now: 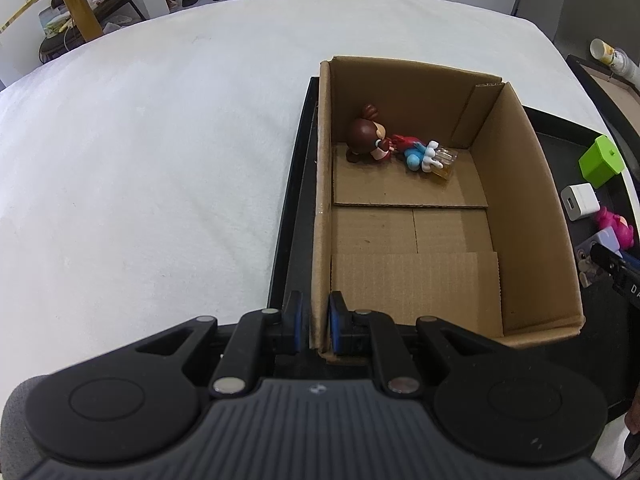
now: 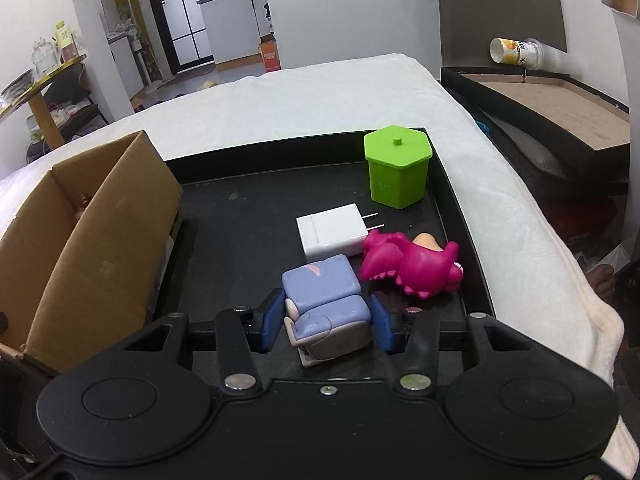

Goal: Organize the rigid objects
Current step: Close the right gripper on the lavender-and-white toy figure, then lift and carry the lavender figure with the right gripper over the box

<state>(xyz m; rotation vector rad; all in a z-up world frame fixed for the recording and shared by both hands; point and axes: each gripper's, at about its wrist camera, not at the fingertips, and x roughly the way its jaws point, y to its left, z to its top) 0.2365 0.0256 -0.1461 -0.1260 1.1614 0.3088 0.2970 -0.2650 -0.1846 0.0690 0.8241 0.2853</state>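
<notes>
My left gripper (image 1: 316, 312) is shut on the near left wall of an open cardboard box (image 1: 520, 200), one blue pad on each side of it. In the box's far corner lie a brown figurine (image 1: 366, 136), a blue and white figure (image 1: 420, 156) and a clear block (image 1: 446, 164). The box stands on a black tray (image 2: 240, 220). My right gripper (image 2: 326, 312) is down on the tray, its blue pads pressed against both sides of a lilac block toy (image 2: 324, 300). Just behind the toy are a pink dinosaur (image 2: 412, 264), a white charger (image 2: 332, 234) and a green hexagonal container (image 2: 398, 168).
The tray rests on a white cloth surface (image 1: 160, 140) that stretches left and far. To the right, past the cloth's edge, a black-rimmed case (image 2: 560, 104) holds lying paper cups (image 2: 520, 54). The box wall (image 2: 100, 232) rises close to the left of my right gripper.
</notes>
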